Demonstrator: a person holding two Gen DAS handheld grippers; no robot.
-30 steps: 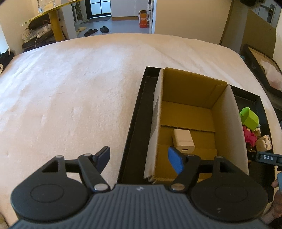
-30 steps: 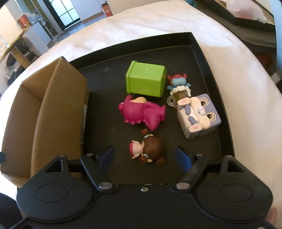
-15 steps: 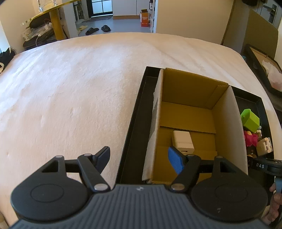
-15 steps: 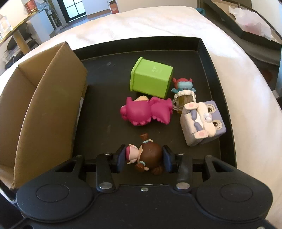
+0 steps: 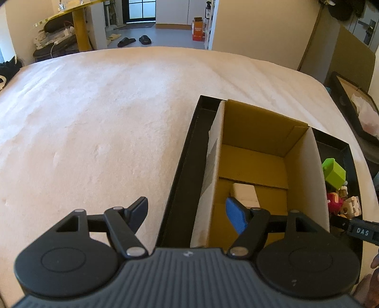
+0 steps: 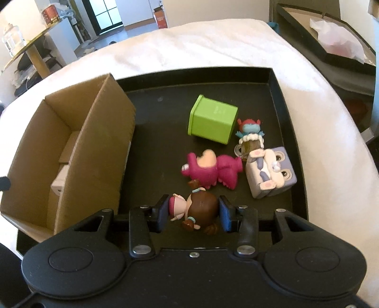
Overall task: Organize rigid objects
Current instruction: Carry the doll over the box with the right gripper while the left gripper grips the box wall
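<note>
My right gripper is shut on a small brown-haired doll figure and holds it above the black tray. On the tray lie a green cube, a magenta dinosaur toy, a small blue-and-red figure with a mug and a lilac bunny cube. An open cardboard box stands on the tray's left side with a white charger inside. My left gripper is open and empty, straddling the tray's left wall near the box's front corner.
The tray rests on a cream blanket. Another black tray with white paper sits off to the right. A yellow table and slippers are on the floor beyond.
My right gripper has closed on the doll figure and lifted it, shifting left toward the box. The left gripper has stayed open and drawn back slightly.
</note>
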